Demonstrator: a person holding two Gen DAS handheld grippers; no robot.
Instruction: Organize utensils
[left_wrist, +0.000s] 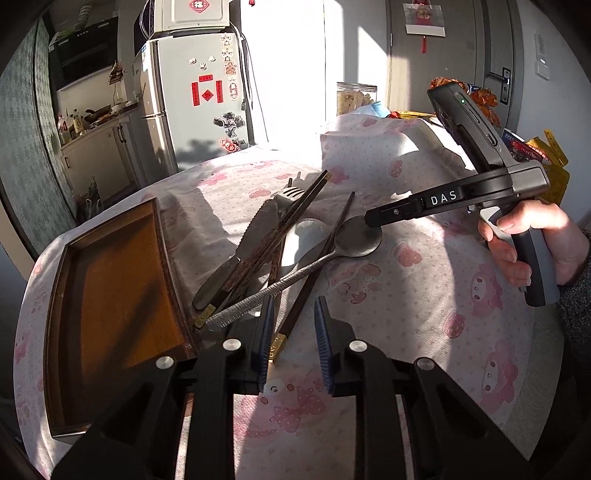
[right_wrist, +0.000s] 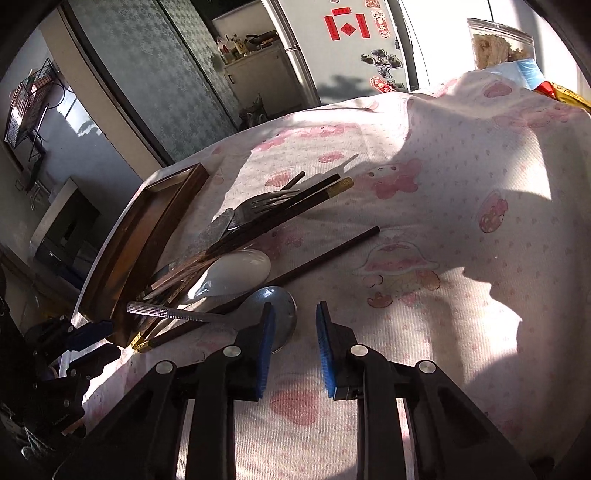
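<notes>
A pile of utensils lies on the pink patterned cloth: a metal spoon (left_wrist: 354, 238) with a knurled handle, a white ceramic spoon (right_wrist: 236, 271), a fork (left_wrist: 291, 194), a serrated knife (left_wrist: 255, 230) and several dark chopsticks (left_wrist: 295, 210). An empty brown wooden tray (left_wrist: 110, 306) sits left of the pile. My left gripper (left_wrist: 293, 332) is open and empty, just in front of the spoon handle and a chopstick end. My right gripper (right_wrist: 295, 339) is open and empty, its left finger over the metal spoon (right_wrist: 280, 314) bowl; in the left wrist view its tips (left_wrist: 373, 218) hover at that bowl.
The tray also shows in the right wrist view (right_wrist: 140, 236). A lone chopstick (right_wrist: 332, 253) lies across the cloth. A fridge (left_wrist: 195, 99) and kitchen counter stand behind. Snack packets (left_wrist: 480, 99) and a jar (left_wrist: 354, 98) sit at the far right of the table.
</notes>
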